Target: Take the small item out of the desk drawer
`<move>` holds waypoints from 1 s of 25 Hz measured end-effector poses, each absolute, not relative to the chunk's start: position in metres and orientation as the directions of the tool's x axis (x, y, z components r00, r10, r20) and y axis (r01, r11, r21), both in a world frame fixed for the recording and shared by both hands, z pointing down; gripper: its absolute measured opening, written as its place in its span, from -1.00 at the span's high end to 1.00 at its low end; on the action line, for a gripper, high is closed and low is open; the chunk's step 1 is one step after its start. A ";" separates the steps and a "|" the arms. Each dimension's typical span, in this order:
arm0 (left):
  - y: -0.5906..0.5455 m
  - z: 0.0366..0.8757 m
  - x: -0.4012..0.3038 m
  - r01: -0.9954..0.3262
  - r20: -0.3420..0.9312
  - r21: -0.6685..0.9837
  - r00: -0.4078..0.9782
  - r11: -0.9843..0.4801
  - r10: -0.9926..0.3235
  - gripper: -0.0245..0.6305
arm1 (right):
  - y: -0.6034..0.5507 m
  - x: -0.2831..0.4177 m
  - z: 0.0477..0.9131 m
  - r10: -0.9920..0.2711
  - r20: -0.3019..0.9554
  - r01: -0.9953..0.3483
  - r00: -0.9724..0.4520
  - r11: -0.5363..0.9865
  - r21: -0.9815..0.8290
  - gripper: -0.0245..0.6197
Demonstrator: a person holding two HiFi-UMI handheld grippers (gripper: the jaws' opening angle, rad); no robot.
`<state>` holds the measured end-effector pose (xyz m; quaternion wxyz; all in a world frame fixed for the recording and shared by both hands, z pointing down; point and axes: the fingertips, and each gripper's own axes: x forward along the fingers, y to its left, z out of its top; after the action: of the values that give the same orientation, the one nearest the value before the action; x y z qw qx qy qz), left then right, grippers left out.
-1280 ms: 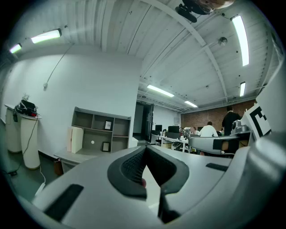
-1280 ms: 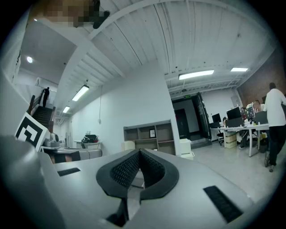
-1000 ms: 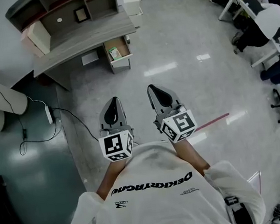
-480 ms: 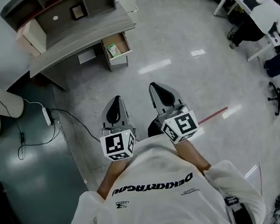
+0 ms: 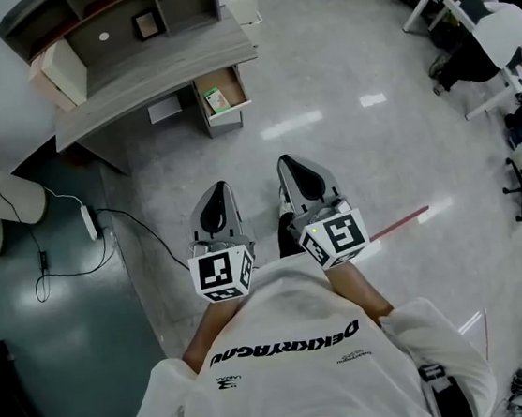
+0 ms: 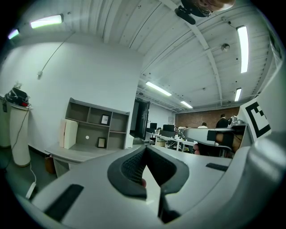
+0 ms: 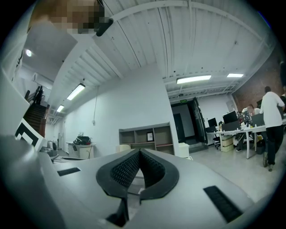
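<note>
Head view shows green-white small item [image 5: 215, 99] in open drawer [image 5: 229, 116]; left gripper [image 5: 215, 189], right gripper [image 5: 290, 164] pressed together.

Grey desk [image 5: 150, 70] far ahead of tongs. Drawer [image 5: 234, 87] pale wood inside; small item [image 5: 216, 100] green and white. Left gripper [image 5: 213, 190], right gripper [image 5: 287, 164]: grey, black pads, black-and-white square markers. Red floor stripe [image 5: 400, 225] just right of them.

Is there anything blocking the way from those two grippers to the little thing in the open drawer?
Nothing visible. Only bare floor separates the left gripper and right gripper from the open drawer, where the small item lies uncovered.
</note>
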<state>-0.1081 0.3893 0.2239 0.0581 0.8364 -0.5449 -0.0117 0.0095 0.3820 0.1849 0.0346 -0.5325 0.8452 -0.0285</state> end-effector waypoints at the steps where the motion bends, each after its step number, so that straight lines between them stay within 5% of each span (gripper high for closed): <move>1: 0.381 0.224 -0.106 -0.911 0.044 0.110 0.404 -0.398 -0.914 0.88 | 0.373 0.011 0.186 -0.902 -0.028 -0.897 -0.432 0.432 -0.087 0.83; 25: 0.063 0.223 -0.016 -0.970 0.130 0.103 0.234 -0.221 -0.964 0.88 | 0.038 0.084 0.182 -0.786 0.004 -0.781 -0.619 0.615 -0.107 0.83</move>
<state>-0.0163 0.0632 0.2231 0.0811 0.7812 -0.6186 0.0190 0.0845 0.0378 0.1815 0.0216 -0.4360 0.8983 -0.0492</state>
